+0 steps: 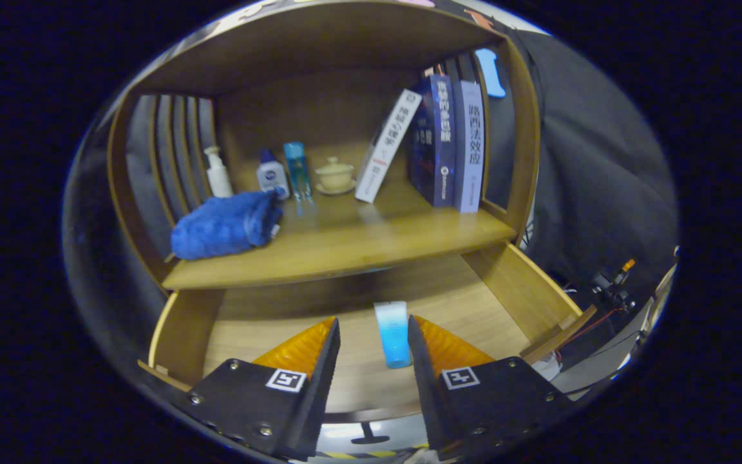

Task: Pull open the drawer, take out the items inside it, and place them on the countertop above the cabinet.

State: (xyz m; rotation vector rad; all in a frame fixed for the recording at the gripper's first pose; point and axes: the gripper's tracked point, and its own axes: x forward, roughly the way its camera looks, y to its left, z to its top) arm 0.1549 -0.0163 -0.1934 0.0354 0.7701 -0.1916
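The wooden drawer (506,277) is pulled out below the cabinet's countertop (371,248). A small blue-and-white bottle (391,335) is in the drawer, between my fingers and close against the right fingertip (417,335). A clear gap separates it from the left fingertip (329,341). My gripper (373,321) hangs open over the drawer's floor, with both fingers pointing toward the drawer's back. On the countertop lie a folded blue towel (226,225), a white pump bottle (218,173), a white bottle with a blue cap (272,175) and a clear blue bottle (297,169).
A lidded cream cup on a saucer (335,175) stands mid-shelf, beside a leaning white book (384,147) and upright books (448,142) at the right. Slatted side walls and a top board enclose the countertop. Cables and small gear (612,287) sit beyond the drawer's right side.
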